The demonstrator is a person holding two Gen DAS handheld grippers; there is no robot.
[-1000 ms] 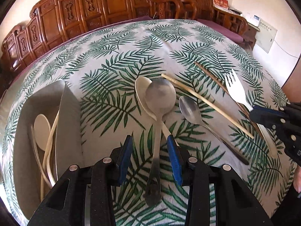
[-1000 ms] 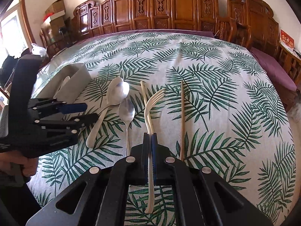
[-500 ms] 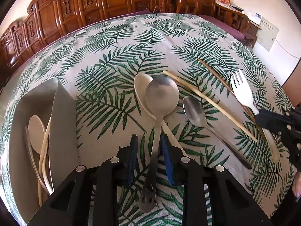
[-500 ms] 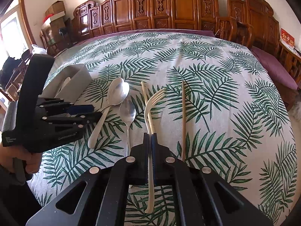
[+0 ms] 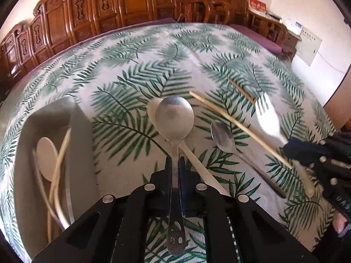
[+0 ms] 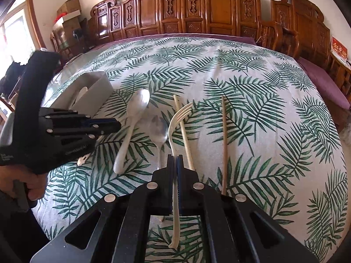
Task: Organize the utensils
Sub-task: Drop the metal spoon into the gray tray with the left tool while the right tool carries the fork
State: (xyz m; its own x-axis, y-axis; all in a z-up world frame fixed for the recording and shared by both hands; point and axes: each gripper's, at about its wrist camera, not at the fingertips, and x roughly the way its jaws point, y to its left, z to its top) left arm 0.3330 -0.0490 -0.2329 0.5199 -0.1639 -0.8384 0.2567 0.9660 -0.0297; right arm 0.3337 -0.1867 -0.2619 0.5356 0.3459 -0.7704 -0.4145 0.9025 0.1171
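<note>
With both grippers loaded, each thin handle can pivot or slip. Left gripper (image 5: 175, 164), jaws just closed, clamps the steel spoon (image 5: 174, 118) by its neck, above the cream spoon (image 6: 131, 127); a tilt could drop it short of the grey tray (image 5: 83, 144) at the table's left edge. Right gripper (image 6: 176, 160) pinches the fork (image 6: 178, 118).

Background of the scene. Carved wooden chairs (image 6: 221, 15) line the far edge of a table under a palm-leaf tablecloth (image 6: 252, 100) with a purple cloth (image 6: 324, 81) beneath. Pale walls (image 5: 307, 11) rise behind. Upper left of the right wrist view: a bright window (image 6: 13, 30) and stacked cardboard boxes (image 6: 69, 11). Upper right of the left wrist view: a red sign (image 5: 257, 6).
</note>
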